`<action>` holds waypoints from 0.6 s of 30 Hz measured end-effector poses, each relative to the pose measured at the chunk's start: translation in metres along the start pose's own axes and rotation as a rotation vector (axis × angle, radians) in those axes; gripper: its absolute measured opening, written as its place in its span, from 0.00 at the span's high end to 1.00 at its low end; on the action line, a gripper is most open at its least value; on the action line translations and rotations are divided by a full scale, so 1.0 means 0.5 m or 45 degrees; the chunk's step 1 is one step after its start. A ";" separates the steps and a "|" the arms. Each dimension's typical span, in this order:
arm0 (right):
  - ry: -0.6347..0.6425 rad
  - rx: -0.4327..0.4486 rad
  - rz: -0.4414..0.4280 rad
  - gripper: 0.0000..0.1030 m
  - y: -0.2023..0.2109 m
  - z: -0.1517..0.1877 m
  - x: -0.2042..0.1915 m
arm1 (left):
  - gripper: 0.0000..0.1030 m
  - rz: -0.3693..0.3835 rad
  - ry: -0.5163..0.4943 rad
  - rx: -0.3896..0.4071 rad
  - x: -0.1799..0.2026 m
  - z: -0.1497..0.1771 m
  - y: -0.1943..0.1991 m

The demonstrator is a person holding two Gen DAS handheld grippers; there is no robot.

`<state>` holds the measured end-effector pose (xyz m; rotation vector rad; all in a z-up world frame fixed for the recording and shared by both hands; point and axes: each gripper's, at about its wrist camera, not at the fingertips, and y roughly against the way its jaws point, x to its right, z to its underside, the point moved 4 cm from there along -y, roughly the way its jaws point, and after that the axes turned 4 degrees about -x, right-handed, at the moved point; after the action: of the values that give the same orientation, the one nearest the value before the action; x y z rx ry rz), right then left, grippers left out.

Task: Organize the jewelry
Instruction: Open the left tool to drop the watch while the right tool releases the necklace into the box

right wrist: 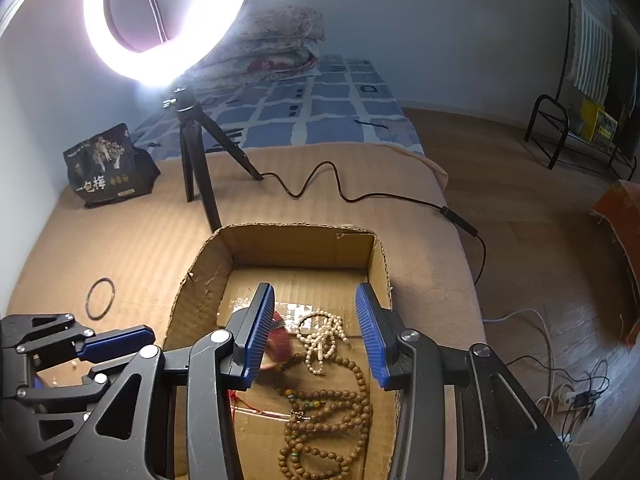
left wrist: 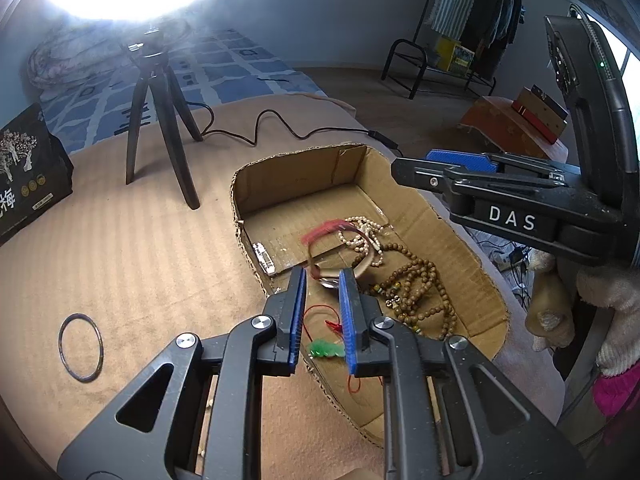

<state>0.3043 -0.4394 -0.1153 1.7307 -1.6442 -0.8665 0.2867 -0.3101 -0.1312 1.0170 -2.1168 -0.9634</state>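
A cardboard box (left wrist: 296, 176) (right wrist: 296, 242) lies on the tan blanket and holds the jewelry. Inside are brown wooden bead strings (left wrist: 416, 288) (right wrist: 332, 408), a white bead bracelet (left wrist: 362, 236) (right wrist: 322, 338), a blurred brown band with a red tassel (left wrist: 320, 234) (right wrist: 280, 340) and a green pendant on a red cord (left wrist: 326, 350). My left gripper (left wrist: 323, 280) hovers over the box's near-left corner, its jaws a narrow gap apart with nothing pressed between the pads. My right gripper (right wrist: 315, 296) stands open above the bead strings, holding nothing. A dark bangle (left wrist: 80, 348) (right wrist: 101, 298) lies on the blanket left of the box.
A ring light on a black tripod (left wrist: 160, 120) (right wrist: 200, 160) stands behind the box, and its cable (left wrist: 280, 124) snakes to the right. A black printed bag (left wrist: 28, 172) (right wrist: 108, 164) sits far left. A small silver piece (left wrist: 264, 260) lies inside the box by its left wall.
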 end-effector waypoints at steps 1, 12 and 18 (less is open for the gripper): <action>-0.001 0.002 0.000 0.61 0.002 0.000 -0.001 | 0.85 -0.002 0.001 0.002 0.000 0.000 0.001; 0.030 0.044 0.022 0.45 0.050 0.007 -0.035 | 0.85 -0.040 0.013 0.042 -0.025 0.016 0.069; 0.026 0.050 0.035 0.32 0.071 0.021 -0.058 | 0.85 -0.072 0.029 0.065 -0.053 0.032 0.115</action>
<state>0.2737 -0.4123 -0.0920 1.7335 -1.6779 -0.8060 0.2662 -0.2568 -0.0989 1.1141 -2.1137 -0.9242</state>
